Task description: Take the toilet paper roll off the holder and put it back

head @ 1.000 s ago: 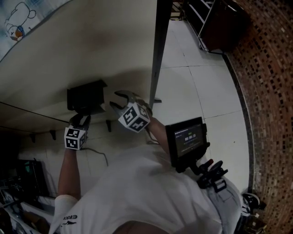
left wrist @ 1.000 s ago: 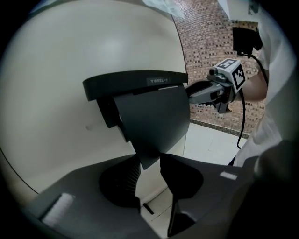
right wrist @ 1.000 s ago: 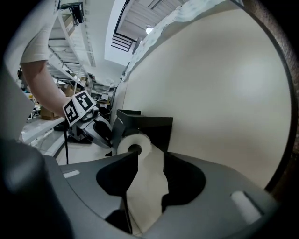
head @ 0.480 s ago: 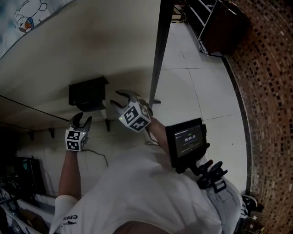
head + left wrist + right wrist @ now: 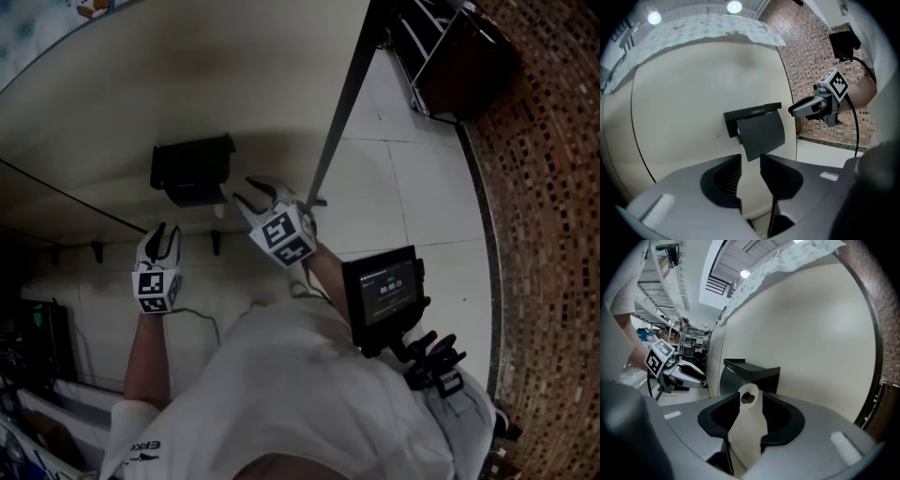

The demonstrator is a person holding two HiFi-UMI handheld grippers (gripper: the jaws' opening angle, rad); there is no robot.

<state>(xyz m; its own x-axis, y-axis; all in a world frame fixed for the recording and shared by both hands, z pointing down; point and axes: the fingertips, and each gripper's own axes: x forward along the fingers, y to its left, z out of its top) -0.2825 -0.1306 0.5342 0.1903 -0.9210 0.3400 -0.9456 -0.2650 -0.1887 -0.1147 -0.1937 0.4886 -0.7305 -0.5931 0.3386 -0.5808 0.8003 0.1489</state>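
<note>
A black toilet paper holder (image 5: pixel 192 173) with a hanging flap is fixed to the cream wall. My right gripper (image 5: pixel 249 199) is just right of it, shut on the white toilet paper roll (image 5: pixel 749 427). The roll stands upright between the jaws, which have just been closing further, its hollow core towards the holder (image 5: pixel 752 372). My left gripper (image 5: pixel 161 234) hangs below and left of the holder (image 5: pixel 757 125). Its jaws have just been closing and stand a little apart with nothing between them (image 5: pixel 750 159). The right gripper (image 5: pixel 813 105) shows beside the holder's right end.
A dark slanted pole (image 5: pixel 342 112) runs down to the tiled floor right of the holder. A brick wall (image 5: pixel 548 187) and a dark rack (image 5: pixel 450 47) lie further right. Small hooks (image 5: pixel 94 251) and a thin cable sit on the wall lower left.
The left gripper has drawn back from the holder's underside, and now sits lower left of it. The right gripper stays by the holder's right end with the roll.
</note>
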